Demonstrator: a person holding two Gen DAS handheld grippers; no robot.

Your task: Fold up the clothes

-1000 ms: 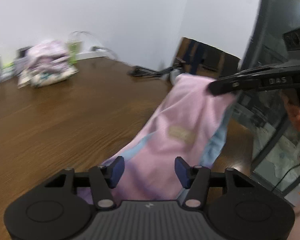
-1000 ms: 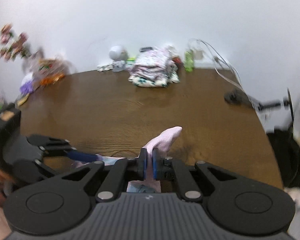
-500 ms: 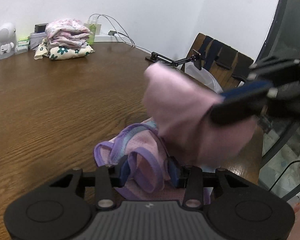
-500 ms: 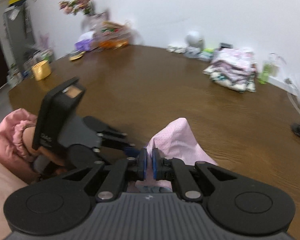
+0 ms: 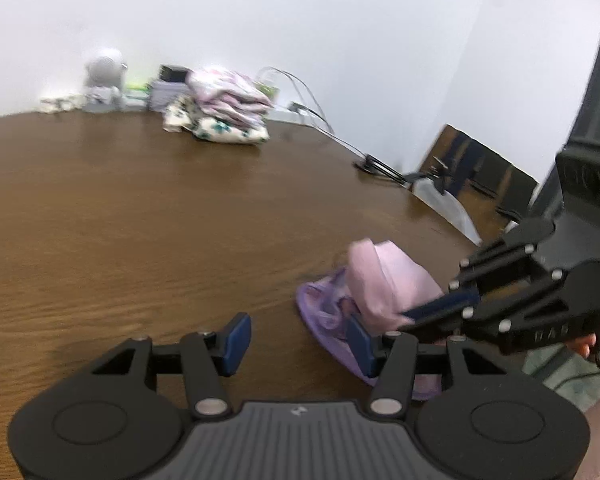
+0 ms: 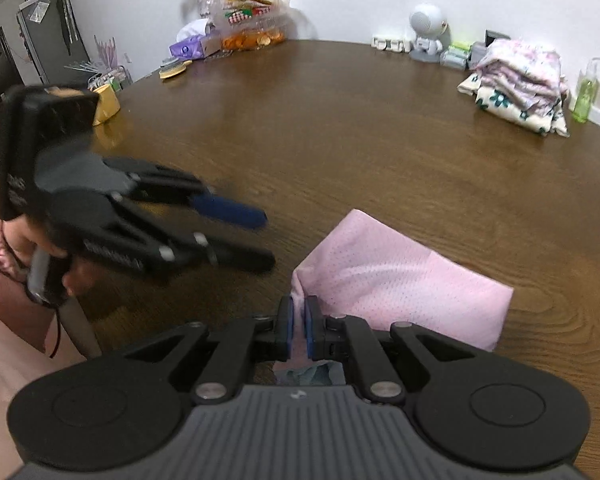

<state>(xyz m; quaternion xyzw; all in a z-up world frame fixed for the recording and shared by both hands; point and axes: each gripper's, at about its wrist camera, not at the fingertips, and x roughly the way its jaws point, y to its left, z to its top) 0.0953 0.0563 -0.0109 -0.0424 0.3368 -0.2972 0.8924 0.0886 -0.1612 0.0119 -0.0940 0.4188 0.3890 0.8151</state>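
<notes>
Right wrist: garment (image 6: 400, 280) between pads (image 6: 286, 330)

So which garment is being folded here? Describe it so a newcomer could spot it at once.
On the brown wooden table, look at the near edge, far from the folded stack of floral clothes by the wall. The pink mesh garment lies there alone, one corner pinched in the right gripper, plain pink rather than patterned.

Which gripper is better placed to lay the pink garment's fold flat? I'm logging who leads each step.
Right, probably. The right gripper is shut on the pink garment, which lies partly on the table. The left gripper is open and empty, beside the cloth.
</notes>
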